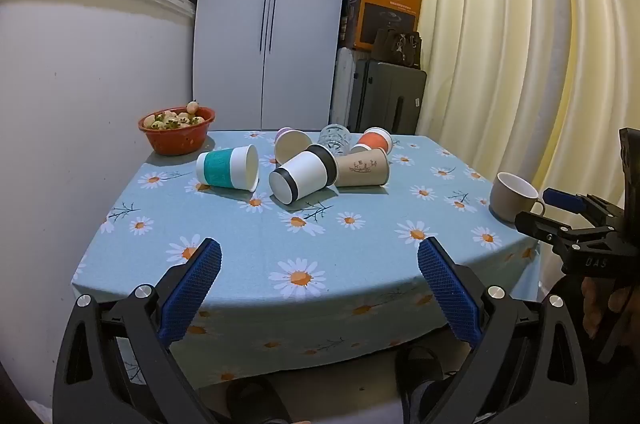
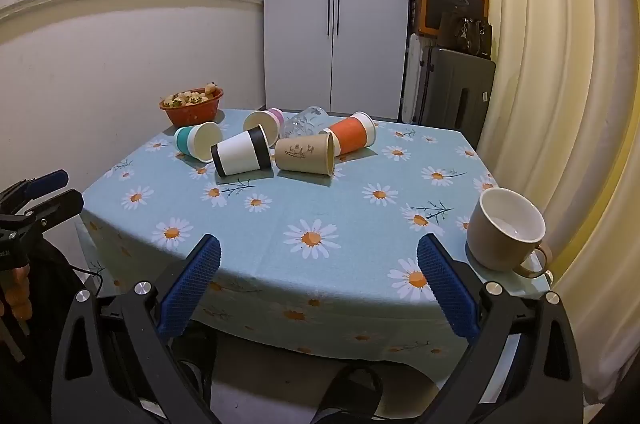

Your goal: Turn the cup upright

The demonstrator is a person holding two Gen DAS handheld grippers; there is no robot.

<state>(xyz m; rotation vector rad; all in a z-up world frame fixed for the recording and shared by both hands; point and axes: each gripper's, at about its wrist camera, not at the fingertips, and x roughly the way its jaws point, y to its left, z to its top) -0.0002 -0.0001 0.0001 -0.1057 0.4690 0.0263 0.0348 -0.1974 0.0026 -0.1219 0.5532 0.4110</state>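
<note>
Both the left gripper (image 1: 319, 256) and right gripper (image 2: 319, 253) are hanging wide open, empty, short of the table; I'd be grabbing the black-banded paper cup (image 1: 303, 173) mid-body, since it's lying nearest.

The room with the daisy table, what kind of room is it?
Probably a room in someone's home, maybe a dining corner. A flowered tablecloth covers the table, a red bowl of fruit sits on it, and there are curtains and a white cupboard.

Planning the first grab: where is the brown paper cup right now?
The brown paper cup lies on its side mid-table, between the black-banded white cup and the orange cup.
</note>
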